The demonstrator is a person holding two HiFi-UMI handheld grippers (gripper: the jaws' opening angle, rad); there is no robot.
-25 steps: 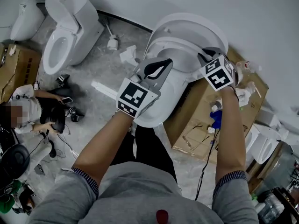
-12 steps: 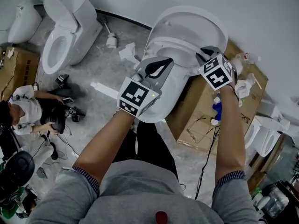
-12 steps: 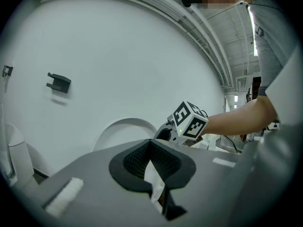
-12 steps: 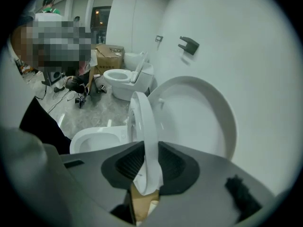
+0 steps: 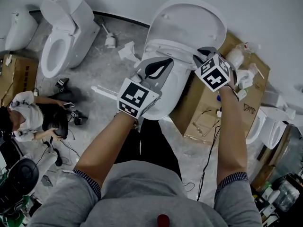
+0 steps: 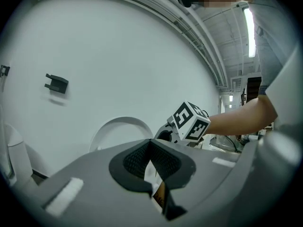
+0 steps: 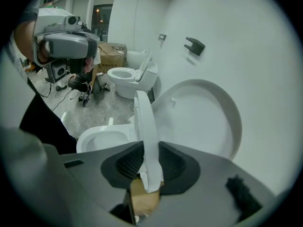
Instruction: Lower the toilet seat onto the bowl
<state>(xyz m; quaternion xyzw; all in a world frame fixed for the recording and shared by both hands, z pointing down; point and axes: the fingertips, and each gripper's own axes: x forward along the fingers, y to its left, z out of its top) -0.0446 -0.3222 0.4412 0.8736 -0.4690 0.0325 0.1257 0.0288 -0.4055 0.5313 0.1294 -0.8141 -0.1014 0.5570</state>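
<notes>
Your right gripper (image 7: 147,163) has the toilet seat (image 7: 143,122) rim between its jaws. They have just been opening, pads touching it. Seat near upright, off the lid (image 7: 203,112) at 2 o'clock; bowl (image 7: 102,138) at 9 o'clock. Lowering looks barely begun. Left gripper (image 6: 152,159) — jaws together, empty.

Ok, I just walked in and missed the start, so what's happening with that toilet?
A person holds a gripper in each hand. The right gripper grips the toilet seat by its edge, though its jaws have just been opening slightly. The seat stands raised, apart from the upright lid behind it and not yet down on the bowl. The left gripper is shut and empty.
</notes>
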